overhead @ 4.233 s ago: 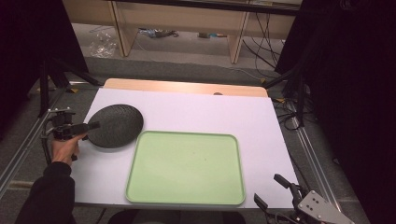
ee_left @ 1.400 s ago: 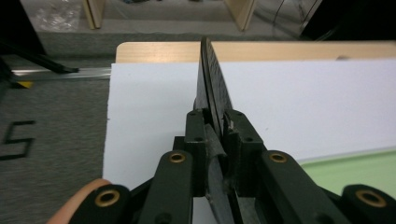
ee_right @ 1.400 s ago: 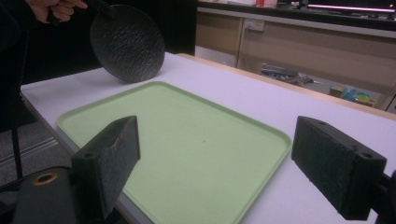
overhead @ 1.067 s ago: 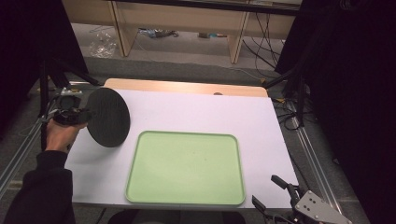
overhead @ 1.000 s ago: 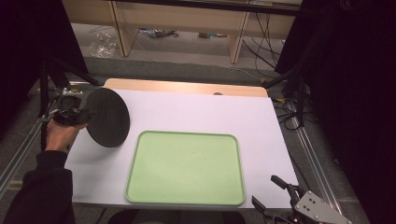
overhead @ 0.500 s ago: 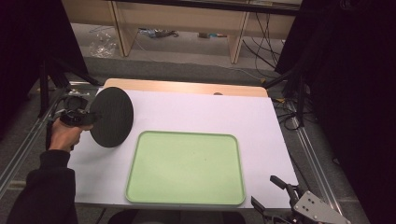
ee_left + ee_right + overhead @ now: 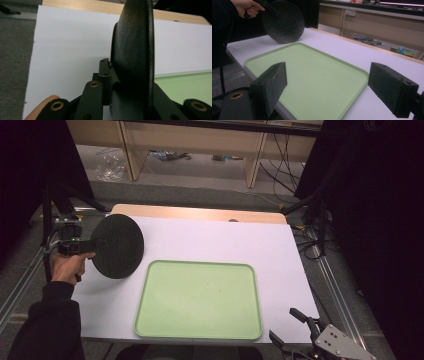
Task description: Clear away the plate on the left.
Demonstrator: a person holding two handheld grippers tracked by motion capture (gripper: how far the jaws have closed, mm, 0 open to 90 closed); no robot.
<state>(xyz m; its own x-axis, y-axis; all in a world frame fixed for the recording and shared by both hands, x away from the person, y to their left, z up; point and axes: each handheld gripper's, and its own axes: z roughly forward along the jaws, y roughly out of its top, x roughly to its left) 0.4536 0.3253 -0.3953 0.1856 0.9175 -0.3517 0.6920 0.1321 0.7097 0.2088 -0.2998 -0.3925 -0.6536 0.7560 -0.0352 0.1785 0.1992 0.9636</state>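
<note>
Here, at the left of the high view, the left gripper [image 7: 92, 245] is clamped on the rim of a black plate [image 7: 118, 246], which stands nearly on edge above the white table [image 7: 210, 240], just off the upper left corner of the green tray [image 7: 200, 300]. In the left gripper view the plate [image 7: 132, 62] rises edge-on between the jaws. The right gripper [image 7: 295, 332] sits at the bottom right of the high view, jaws spread wide and holding nothing.
</note>
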